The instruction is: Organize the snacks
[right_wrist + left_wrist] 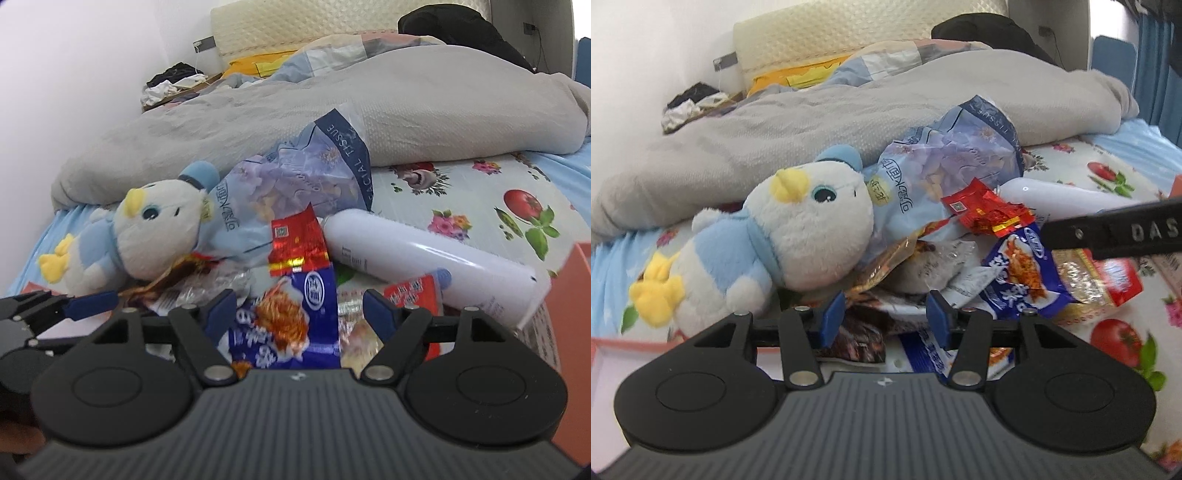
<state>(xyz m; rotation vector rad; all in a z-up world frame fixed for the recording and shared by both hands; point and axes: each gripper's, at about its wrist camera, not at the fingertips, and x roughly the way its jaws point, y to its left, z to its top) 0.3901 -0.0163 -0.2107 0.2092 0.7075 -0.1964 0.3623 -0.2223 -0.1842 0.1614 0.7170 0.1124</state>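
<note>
Spread across a bed, a sheet [480, 192] printed with tomatoes and flowers is carrying the heap we are working on, with a grey duvet [295, 110] bunched along its far side. We are holding both grippers low and tilted downward at the near edge of the snack pile [960, 258]. Our left gripper [884, 317] is hanging over dark wrappers with its blue fingers [833, 314] partway apart and pressing on nothing we can see. Our right gripper [299, 314] is standing wider, and the blue noodle packet [291, 317] is lying between its fingers, though we cannot tell whether they are touching it. A red foil packet [295, 243] is sitting just beyond that, beside a white spray can [424, 262] lying on its side to the right. To the left a plush penguin [798, 236] is leaning against a pale blue tissue pack [945, 170]. An orange box [572, 295] is showing at the right edge.
</note>
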